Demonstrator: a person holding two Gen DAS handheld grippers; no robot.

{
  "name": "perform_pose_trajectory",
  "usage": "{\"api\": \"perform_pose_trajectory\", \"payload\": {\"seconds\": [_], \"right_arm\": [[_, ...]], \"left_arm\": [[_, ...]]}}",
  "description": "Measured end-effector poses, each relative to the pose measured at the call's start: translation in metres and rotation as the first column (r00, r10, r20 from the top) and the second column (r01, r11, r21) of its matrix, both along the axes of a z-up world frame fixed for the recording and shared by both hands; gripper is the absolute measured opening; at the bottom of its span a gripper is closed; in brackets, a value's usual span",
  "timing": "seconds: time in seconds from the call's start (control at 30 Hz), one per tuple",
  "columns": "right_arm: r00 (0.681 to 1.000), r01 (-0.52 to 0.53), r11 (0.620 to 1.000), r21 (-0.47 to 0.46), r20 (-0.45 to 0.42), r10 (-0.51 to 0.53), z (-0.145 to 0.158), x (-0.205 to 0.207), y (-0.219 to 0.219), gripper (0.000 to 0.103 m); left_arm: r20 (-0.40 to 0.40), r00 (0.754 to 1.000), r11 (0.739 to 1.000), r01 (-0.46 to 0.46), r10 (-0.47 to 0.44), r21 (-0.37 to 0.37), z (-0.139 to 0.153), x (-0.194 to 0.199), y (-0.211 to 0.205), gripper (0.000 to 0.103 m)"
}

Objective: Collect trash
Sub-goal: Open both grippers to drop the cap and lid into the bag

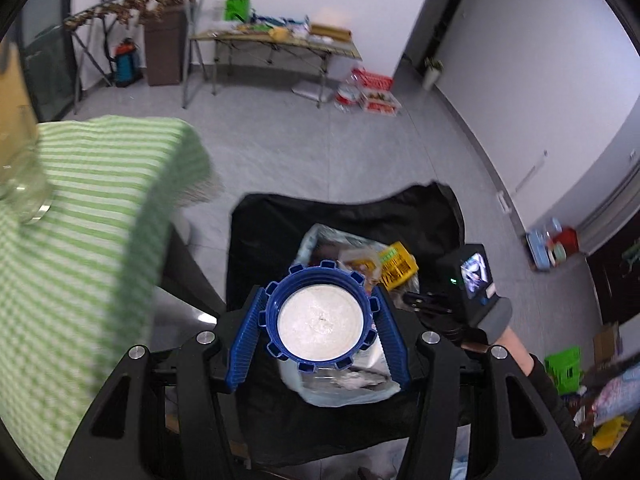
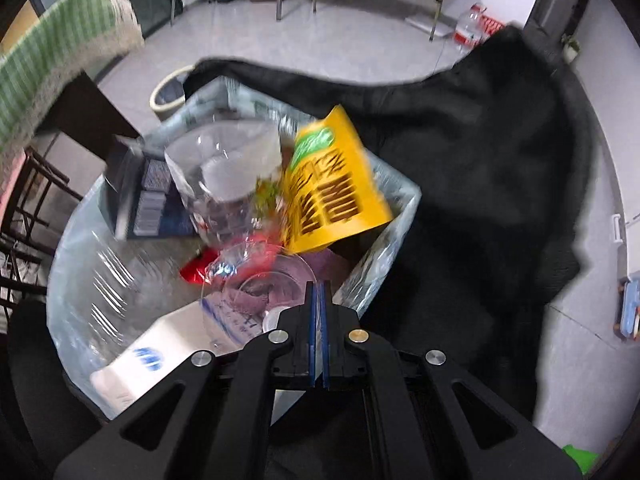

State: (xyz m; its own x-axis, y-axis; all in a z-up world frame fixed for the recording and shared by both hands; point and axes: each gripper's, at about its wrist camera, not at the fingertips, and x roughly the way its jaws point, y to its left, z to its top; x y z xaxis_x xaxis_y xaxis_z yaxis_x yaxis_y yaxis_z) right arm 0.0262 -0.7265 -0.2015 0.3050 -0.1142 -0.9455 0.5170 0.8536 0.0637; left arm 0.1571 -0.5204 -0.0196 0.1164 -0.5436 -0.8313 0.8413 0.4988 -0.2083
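A black cloth [image 2: 500,168] is draped round the far and right sides of a lined bin [image 2: 384,264], and what lies beneath the cloth is hidden. Open grey floor [image 1: 320,152] is seen beyond it, well apart from a cluttered folding table [image 1: 276,44] at the far wall. At the left, a green striped cloth [image 1: 80,240] hangs over a table edge; it is blurred, and its near part is cut off by the frame. A glass jar [image 1: 20,176] stands on it at the far left, only partly in view.

In the bin, the trash is smeared by motion. A yellow packet [image 2: 332,184] stands tilted against the far right corner, a clear cup [image 2: 224,168] is seen left of it, and a dark box [image 2: 156,196] lies further left. A red wrapper [image 2: 200,268] and a white carton [image 2: 160,344] lie nearer; the carton's near end is cut off by the gripper frame.

The left gripper [image 1: 320,320] is held above the bin, its blue pads pressed on either side of a blue cap [image 1: 320,316] with a white inner face; much of the bin's contents is hidden behind the cap. The right gripper [image 2: 318,292] is pointed down into the bin by its right rim, its jaws closed tight on the thin edge of a clear lid [image 2: 256,292], whose outline is hard to trace.
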Motion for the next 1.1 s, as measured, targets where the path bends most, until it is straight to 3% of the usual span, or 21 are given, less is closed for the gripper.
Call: {"api": "perform_pose_trajectory", "payload": {"seconds": [0.07,0.13,0.17,0.2,0.33,0.4,0.6,0.73,0.9,0.97,1.1], "right_arm": [[1.000,-0.016,0.999,0.031,0.015,0.015,0.005,0.000,-0.002,0.007],[1.000,-0.001,1.000,0.017,0.025,0.001,0.013,-0.005,-0.003,0.034],[0.999,0.005,1.000,-0.003,0.051,-0.005,0.022,-0.009,-0.002,0.055],[0.996,0.010,1.000,-0.022,0.091,-0.008,0.031,-0.015,-0.001,0.059],[0.971,0.115,0.985,-0.132,0.226,-0.083,0.065,-0.046,0.002,0.059],[0.951,0.192,0.959,-0.210,0.283,-0.129,0.078,-0.063,0.007,0.066],[0.886,0.318,0.922,-0.222,0.416,-0.205,0.089,-0.093,0.006,0.066],[0.858,0.372,0.913,-0.168,0.437,-0.269,0.088,-0.095,-0.010,0.066],[0.852,0.390,0.909,-0.149,0.434,-0.294,0.083,-0.093,-0.014,0.066],[0.858,0.382,0.909,-0.165,0.429,-0.282,0.082,-0.092,-0.011,0.066],[0.877,0.352,0.913,-0.209,0.415,-0.243,0.081,-0.083,-0.003,0.066]], "left_arm": [[-0.021,1.000,1.000,0.021,-0.021,0.020,-0.012,-0.009,-0.014,0.052],[-0.036,0.999,0.999,0.039,-0.037,0.034,-0.021,-0.017,-0.028,0.052],[-0.041,0.998,0.998,0.046,-0.045,0.040,-0.025,-0.021,-0.032,0.052],[-0.047,0.997,0.997,0.055,-0.053,0.048,-0.029,-0.023,-0.036,0.052],[-0.083,0.994,0.993,0.083,-0.076,0.087,-0.050,-0.033,-0.060,0.052],[-0.101,0.992,0.991,0.092,-0.081,0.102,-0.062,-0.037,-0.070,0.052],[-0.153,0.985,0.982,0.104,-0.080,0.160,-0.099,-0.046,-0.095,0.052],[-0.187,0.980,0.972,0.103,-0.064,0.211,-0.129,-0.047,-0.112,0.052],[-0.211,0.977,0.971,0.018,0.034,0.239,-0.154,-0.034,-0.118,0.058],[-0.211,0.976,0.972,0.000,0.051,0.234,-0.156,-0.031,-0.118,0.066],[-0.184,0.982,0.976,0.001,0.041,0.220,-0.150,-0.030,-0.117,0.071]]}}
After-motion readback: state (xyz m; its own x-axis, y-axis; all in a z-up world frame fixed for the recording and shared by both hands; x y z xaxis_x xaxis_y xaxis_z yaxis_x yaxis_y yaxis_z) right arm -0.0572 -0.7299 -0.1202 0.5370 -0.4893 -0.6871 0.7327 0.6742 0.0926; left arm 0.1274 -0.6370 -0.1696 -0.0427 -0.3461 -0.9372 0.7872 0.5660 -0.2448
